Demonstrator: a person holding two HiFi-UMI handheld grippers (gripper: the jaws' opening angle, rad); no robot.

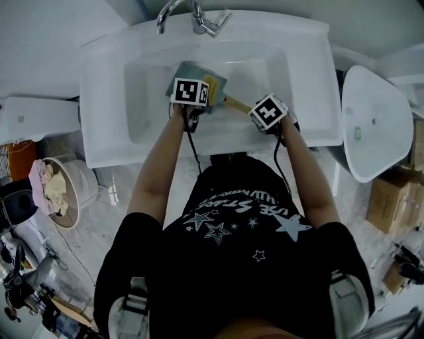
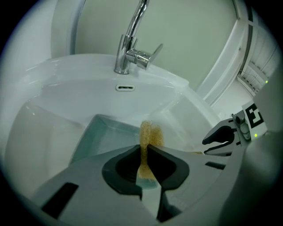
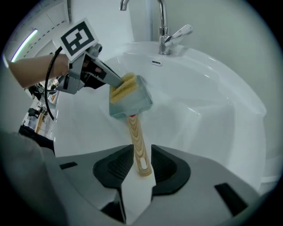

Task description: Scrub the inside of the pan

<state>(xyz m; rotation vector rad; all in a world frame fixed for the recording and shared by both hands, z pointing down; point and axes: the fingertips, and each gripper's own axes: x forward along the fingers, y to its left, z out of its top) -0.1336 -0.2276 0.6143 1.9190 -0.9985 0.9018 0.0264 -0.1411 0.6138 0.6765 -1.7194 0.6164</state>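
Head view, steeply down: two bare forearms stretched forward over a glossy white sink, chrome tap at the far rim, a marker cube atop each tool. Between the cubes, inside the basin, a square, flat-walled pan of dull blue-grey metal. Left gripper view, along the left gripper: dark pads pinched tight on a thin, coarse yellow sponge, standing on edge and poking out past the tips, smooth pan floor just behind it. Right gripper view, along the right gripper: pointed steeply down, ribbed pads clamped on the rounded end of the pan's pale, grain-striped wooden handle, a slot hole near that end. Only from here, the pan tipped up on its side, open mouth turned toward the left tool, sponge pressed at the rim of that mouth. Only from the left tool's camera, the oval overflow slot below the tap. Contact between pan and basin floor not readable in any view.
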